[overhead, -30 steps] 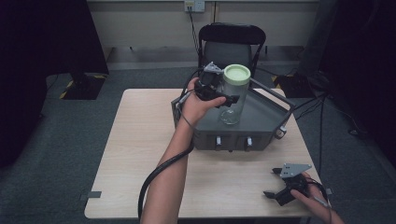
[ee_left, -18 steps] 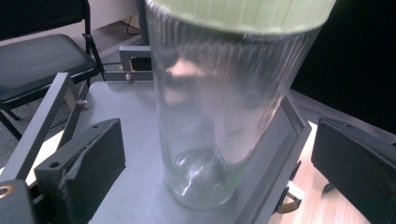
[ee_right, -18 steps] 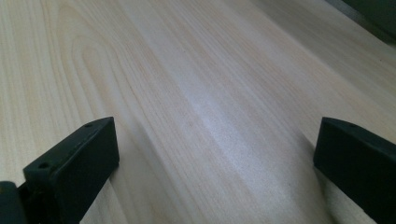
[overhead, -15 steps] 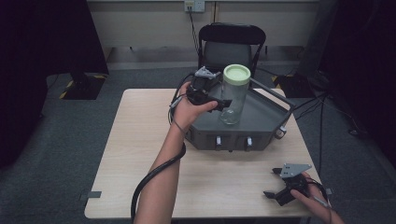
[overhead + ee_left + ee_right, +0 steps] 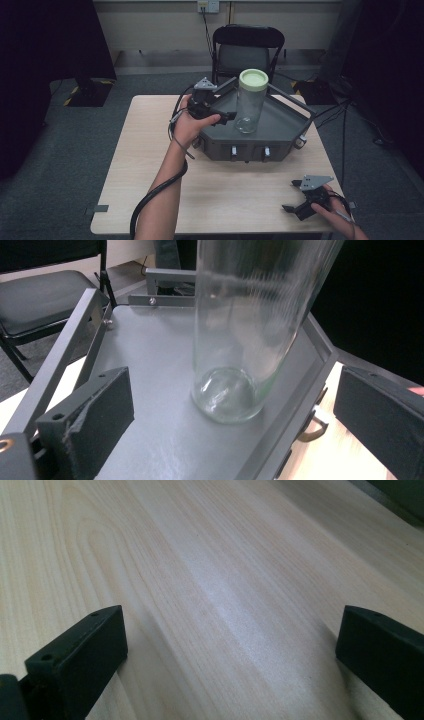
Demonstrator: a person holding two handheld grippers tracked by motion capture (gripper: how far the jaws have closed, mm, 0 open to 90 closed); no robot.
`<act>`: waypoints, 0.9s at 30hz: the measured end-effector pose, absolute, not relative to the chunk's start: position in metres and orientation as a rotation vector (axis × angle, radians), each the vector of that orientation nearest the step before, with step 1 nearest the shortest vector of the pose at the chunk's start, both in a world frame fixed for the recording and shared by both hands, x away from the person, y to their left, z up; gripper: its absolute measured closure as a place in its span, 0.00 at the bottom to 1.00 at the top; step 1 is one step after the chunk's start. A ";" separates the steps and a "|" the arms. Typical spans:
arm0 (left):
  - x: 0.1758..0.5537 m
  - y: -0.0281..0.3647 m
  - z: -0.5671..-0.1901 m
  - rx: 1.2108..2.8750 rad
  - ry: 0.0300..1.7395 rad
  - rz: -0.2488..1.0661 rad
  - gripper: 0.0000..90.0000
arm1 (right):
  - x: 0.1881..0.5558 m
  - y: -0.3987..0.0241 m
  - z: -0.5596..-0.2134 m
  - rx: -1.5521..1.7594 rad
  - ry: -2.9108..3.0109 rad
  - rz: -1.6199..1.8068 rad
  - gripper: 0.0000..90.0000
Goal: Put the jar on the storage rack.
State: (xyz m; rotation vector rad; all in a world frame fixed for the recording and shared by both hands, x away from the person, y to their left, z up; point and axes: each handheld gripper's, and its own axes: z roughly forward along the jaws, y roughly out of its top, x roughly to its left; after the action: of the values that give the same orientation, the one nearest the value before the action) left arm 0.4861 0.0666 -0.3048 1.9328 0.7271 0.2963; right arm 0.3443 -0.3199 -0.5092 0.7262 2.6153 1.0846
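A tall clear glass jar with a pale green lid stands upright in the grey tray at the back of the table. My left gripper is open at the tray's left side, just left of the jar and apart from it. In the left gripper view the jar rises beyond the two spread black pads, with nothing between them. At the table's front right corner my right gripper sits low and open. Its own view has bare wood between the jaws.
The light wooden table has free room left of and in front of the tray. The tray has raised rails and two small knobs on its front wall. A black folding chair stands behind the table. Cables trail from both grippers.
My left gripper has let go of the jar and drawn back to the left. The jar stays upright in the tray. The right gripper has not moved.
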 end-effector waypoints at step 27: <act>0.468 0.096 -0.331 1.949 0.731 0.270 0.01 | 0.344 -0.320 -0.509 0.725 2.615 1.085 0.00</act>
State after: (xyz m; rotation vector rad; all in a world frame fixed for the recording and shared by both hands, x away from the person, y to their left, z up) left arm 0.4680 0.0960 -0.3306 1.9494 0.7308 0.2699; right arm 0.3443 -0.3200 -0.5093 0.7250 2.6149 1.0848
